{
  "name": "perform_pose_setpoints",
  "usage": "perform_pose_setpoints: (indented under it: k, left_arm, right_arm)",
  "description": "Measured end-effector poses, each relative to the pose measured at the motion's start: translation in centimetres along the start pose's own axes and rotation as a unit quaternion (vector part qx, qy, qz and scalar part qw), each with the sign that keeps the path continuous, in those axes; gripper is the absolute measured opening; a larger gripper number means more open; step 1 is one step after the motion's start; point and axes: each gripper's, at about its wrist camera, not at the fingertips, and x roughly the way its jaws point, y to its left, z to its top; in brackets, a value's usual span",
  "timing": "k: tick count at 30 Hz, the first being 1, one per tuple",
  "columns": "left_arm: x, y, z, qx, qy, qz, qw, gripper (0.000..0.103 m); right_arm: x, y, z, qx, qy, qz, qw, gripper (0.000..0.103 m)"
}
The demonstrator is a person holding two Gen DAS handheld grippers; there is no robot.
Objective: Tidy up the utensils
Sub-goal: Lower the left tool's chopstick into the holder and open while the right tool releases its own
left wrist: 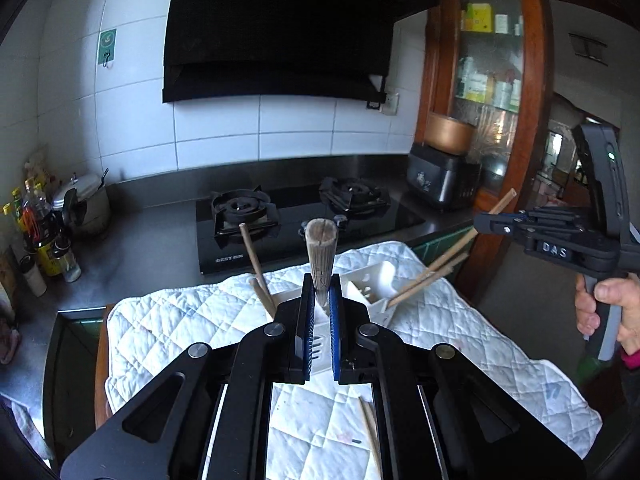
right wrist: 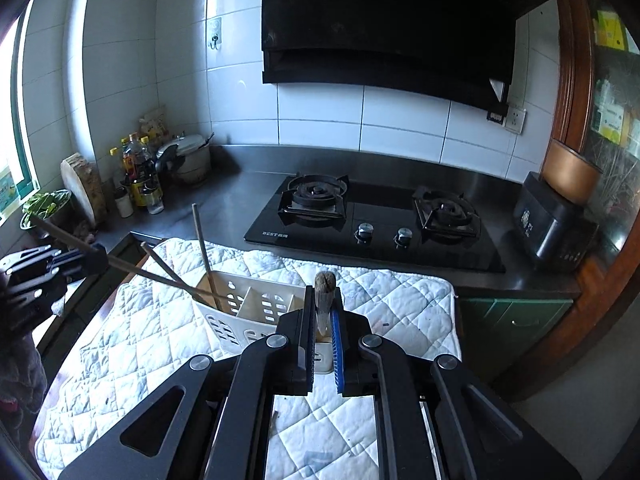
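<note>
Wooden chopstick [left wrist: 320,248] clamped in left gripper [left wrist: 320,288], second chopstick [right wrist: 325,280] clamped in right gripper [right wrist: 322,304]; white caddy [right wrist: 228,328] at eleven o'clock of right tips; best lower each beside standing chopsticks [right wrist: 200,240], releasing only once inside.

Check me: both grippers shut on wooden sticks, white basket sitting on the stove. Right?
Wrong on one point: the basket sits on the cloth in front of the stove, not on it, as the right wrist view shows. The rest holds: the left gripper is shut on a stick, and the right gripper on another stick.
</note>
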Motion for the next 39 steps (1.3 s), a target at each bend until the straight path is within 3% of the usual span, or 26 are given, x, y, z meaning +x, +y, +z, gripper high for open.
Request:
perform_pose_setpoints:
  k: [13, 25, 33, 39]
  left_arm:
    - [7.9, 1.8, 0.9, -0.011, 0.099, 0.019, 0.9949, 0.006]
    - [10.3, 2.1, 0.1, -0.022, 0.119, 0.014, 0.9926, 0.007]
    - [9.0, 1.9, 0.6, -0.03, 0.105, 0.008, 0.994, 0.009]
    - [5.0, 0.7, 1.3, -0.022, 0.058, 0.008, 0.998, 0.01]
  right_arm:
    - [4.4, -0.1, -0.5, 0.01, 0.035, 0.001, 0.999, 0.007]
    - [4.8, -0.3, -0.6, 0.012, 0.027, -0.003, 1.0, 0.008]
    - [1.8, 0.1, -0.6, 0.0, -0.011, -0.017, 1.0, 0.04]
    - [-2.8, 0.7, -2.1, -0.006, -0.061, -0.028, 0.998, 0.052]
